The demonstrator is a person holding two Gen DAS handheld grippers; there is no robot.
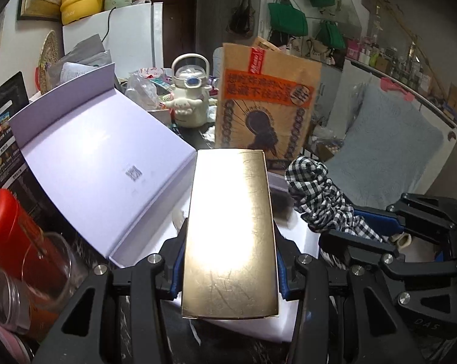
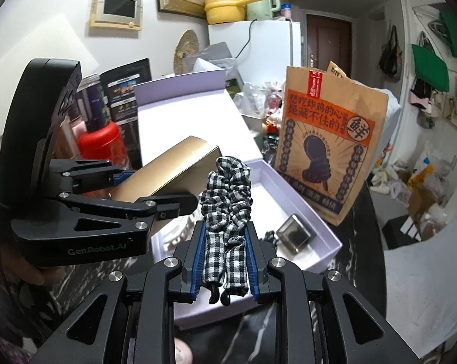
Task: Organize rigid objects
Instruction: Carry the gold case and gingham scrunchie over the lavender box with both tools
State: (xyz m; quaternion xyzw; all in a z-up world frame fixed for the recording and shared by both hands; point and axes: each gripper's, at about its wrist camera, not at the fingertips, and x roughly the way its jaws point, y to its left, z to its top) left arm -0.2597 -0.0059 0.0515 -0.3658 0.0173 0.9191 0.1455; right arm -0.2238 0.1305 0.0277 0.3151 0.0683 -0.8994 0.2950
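My left gripper (image 1: 230, 224) is shut on a long gold box (image 1: 228, 182), gripping its two long sides and holding it above an open white gift box (image 1: 301, 242). From the right wrist view, the left gripper (image 2: 155, 189) carries the gold box (image 2: 174, 163) tilted over the gift box's left part. My right gripper (image 2: 224, 227) is shut on a black-and-white checked fabric hair clip (image 2: 225, 188), which sticks up past the fingertips. In the left wrist view the right gripper (image 1: 343, 224) and the clip (image 1: 316, 188) are just right of the gold box.
The gift box's lilac lid (image 1: 101, 157) stands open on the left; a small metallic square item (image 2: 295, 233) lies inside near the rim (image 2: 322, 227). A brown paper bag (image 2: 328, 139) stands behind. A red canister (image 1: 13, 230), a glass jar (image 1: 4, 300) and a cream bottle (image 1: 190, 91) crowd the dark table (image 2: 258, 327).
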